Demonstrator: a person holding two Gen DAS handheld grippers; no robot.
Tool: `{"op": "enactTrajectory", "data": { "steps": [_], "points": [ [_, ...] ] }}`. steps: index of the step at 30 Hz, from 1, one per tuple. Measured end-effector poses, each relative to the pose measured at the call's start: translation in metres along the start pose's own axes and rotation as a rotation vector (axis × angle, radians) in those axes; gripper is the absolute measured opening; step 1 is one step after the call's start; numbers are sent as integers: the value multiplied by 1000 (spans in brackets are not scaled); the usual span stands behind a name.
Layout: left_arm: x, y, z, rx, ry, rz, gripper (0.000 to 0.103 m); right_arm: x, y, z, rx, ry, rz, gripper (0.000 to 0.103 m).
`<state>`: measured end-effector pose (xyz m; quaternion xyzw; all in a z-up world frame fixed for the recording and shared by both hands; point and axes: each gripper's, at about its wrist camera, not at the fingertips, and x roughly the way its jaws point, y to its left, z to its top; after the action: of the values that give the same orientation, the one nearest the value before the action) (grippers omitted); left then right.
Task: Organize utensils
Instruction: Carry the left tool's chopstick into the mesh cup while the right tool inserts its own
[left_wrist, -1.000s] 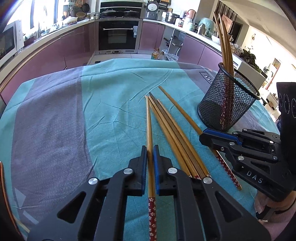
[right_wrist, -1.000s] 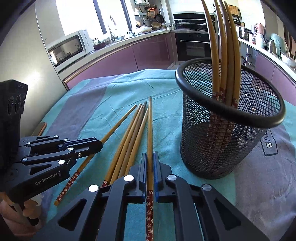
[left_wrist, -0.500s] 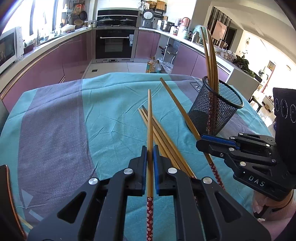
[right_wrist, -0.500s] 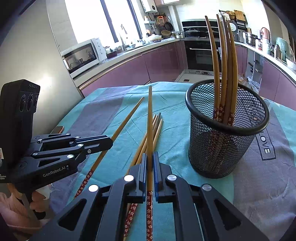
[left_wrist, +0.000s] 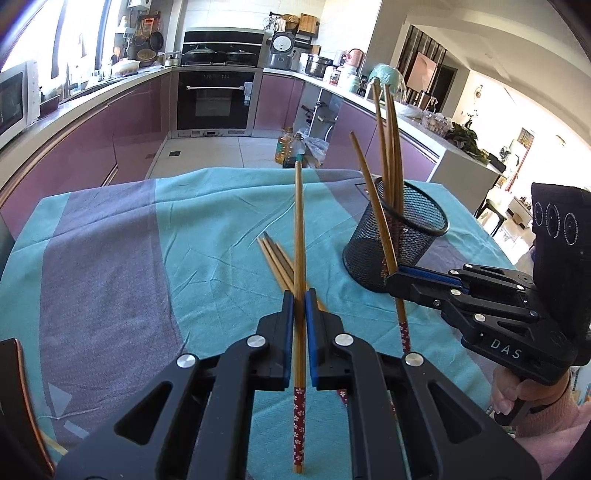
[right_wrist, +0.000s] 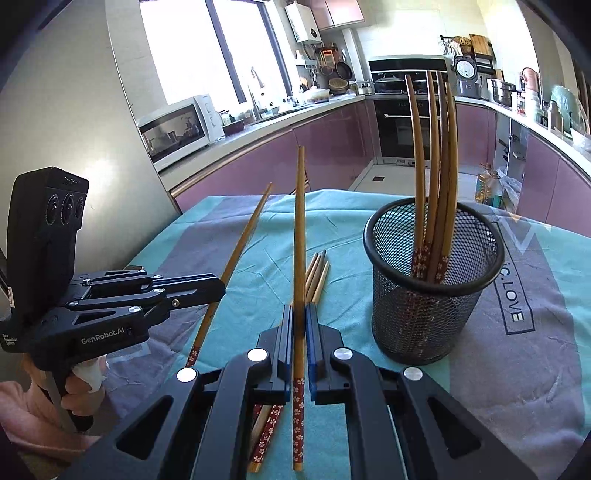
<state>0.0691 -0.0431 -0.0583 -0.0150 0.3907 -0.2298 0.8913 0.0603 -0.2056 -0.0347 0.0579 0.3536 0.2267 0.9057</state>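
Note:
My left gripper (left_wrist: 299, 299) is shut on a wooden chopstick (left_wrist: 298, 229) with a red flowered end, lifted above the cloth and tilted up. My right gripper (right_wrist: 299, 314) is shut on a second such chopstick (right_wrist: 299, 229), also lifted. Each gripper shows in the other view, the right one (left_wrist: 393, 275) beside the holder, the left one (right_wrist: 218, 286) at the left. A black mesh holder (right_wrist: 432, 295) stands upright with several chopsticks (right_wrist: 436, 166) in it; it also shows in the left wrist view (left_wrist: 406, 236). A few loose chopsticks (right_wrist: 317, 273) lie on the cloth between the grippers.
The table wears a teal and grey cloth (left_wrist: 147, 251). Its far edge drops to the kitchen floor. A dark object with a copper rim (left_wrist: 14, 398) lies at the left edge. Purple cabinets and an oven (left_wrist: 216, 99) stand behind.
Both grippers have lifted their chopsticks off the cloth and tilted them upward. The holder looks farther away in both views. The loose chopsticks stay on the cloth.

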Motion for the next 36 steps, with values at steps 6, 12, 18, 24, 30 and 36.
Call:
{"op": "enactTrajectory", "data": {
  "steps": [6, 12, 18, 24, 30, 36],
  "points": [
    [-15, -2, 6, -7, -21, -52, 7, -16, -3, 5, 2, -42, 6, 6],
    [-32, -6, 13, 2, -56, -86, 7, -36, -9, 11, 6, -95, -2, 6],
    [-48, -9, 21, 6, -92, -118, 7, -47, -15, 17, 15, -132, -6, 6],
    [-56, -10, 30, 13, -130, -124, 6, -57, -23, 26, 18, -178, -27, 6],
    [-62, -16, 44, 22, -168, -153, 1, -66, -33, 40, 15, -225, -55, 6],
    [-63, -26, 65, 45, -206, -204, 1, -71, -46, 55, 17, -269, -70, 6]
  ]
}}
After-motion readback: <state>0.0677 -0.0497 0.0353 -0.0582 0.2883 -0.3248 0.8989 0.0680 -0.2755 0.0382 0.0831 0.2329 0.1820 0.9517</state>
